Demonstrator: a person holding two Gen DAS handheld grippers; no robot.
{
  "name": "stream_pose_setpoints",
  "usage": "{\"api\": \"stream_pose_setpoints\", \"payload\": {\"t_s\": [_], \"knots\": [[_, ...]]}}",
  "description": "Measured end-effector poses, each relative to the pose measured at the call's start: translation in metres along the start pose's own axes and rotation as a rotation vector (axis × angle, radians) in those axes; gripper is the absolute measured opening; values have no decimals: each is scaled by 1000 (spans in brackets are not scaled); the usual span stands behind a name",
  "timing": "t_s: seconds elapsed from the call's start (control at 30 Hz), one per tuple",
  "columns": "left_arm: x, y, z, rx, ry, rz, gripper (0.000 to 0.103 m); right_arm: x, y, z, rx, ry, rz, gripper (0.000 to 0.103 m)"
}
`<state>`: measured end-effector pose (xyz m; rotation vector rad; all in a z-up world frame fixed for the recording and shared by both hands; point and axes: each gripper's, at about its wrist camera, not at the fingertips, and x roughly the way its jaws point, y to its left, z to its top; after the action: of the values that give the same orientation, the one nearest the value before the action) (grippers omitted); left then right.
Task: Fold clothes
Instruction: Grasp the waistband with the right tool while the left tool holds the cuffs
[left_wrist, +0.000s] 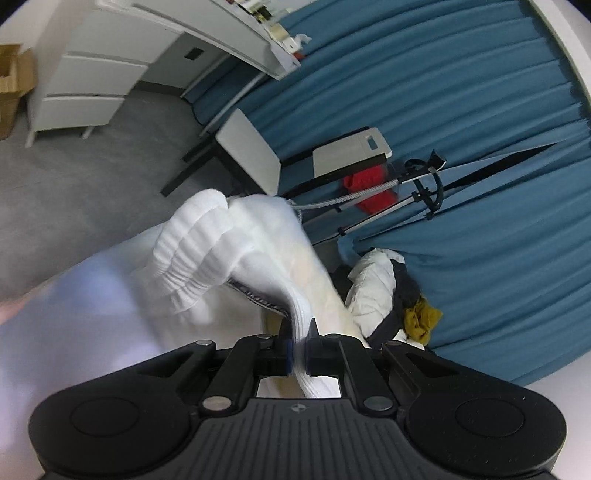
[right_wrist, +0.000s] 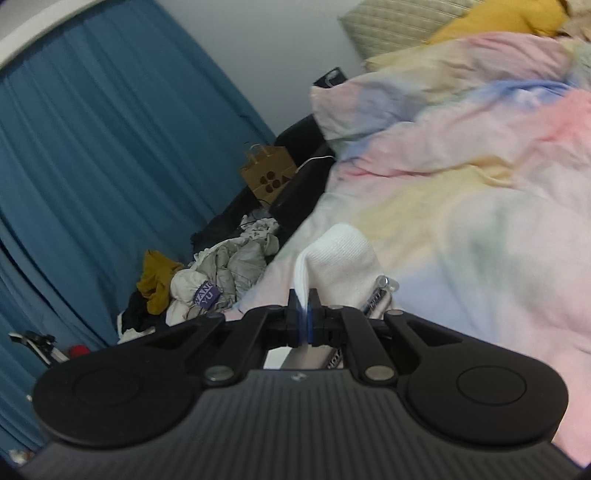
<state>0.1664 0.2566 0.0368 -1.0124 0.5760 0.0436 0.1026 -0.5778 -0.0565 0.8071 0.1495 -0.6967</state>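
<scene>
Blue curtains (right_wrist: 110, 147) close off a bedroom where a pastel tie-dye duvet (right_wrist: 461, 206) covers the bed; nearest the lens, the left hand-held gripper (left_wrist: 299, 343) is clamped on a bunched edge of a white ribbed garment (left_wrist: 236, 254), which rises from the jaws, blurred, with a dark patterned strip along its underside; the right hand-held gripper (right_wrist: 304, 314) pinches a thin white fold of the same kind of white cloth (right_wrist: 340, 258), held just above the duvet; beyond it, a heap of unfolded clothes (right_wrist: 221, 269) with a mustard piece (right_wrist: 157, 280) lies beside the bed; farther back stand a brown paper bag (right_wrist: 267, 175), and in the left view a small white bench (left_wrist: 251, 155) and white drawers (left_wrist: 92, 74) on the grey floor (left_wrist: 92, 177).
</scene>
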Motion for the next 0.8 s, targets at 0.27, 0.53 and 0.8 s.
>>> {"api": "stream_pose_setpoints", "payload": {"t_s": [0.27, 0.53, 0.8], "knots": [[180, -32, 38, 35, 14, 110, 6, 147, 63, -39, -60, -3, -43, 5], [298, -15, 34, 116, 36, 247, 9, 253, 72, -103, -238, 95, -106, 7], [271, -3, 30, 134, 34, 84, 39, 230, 52, -87, -185, 193, 55, 23]]}}
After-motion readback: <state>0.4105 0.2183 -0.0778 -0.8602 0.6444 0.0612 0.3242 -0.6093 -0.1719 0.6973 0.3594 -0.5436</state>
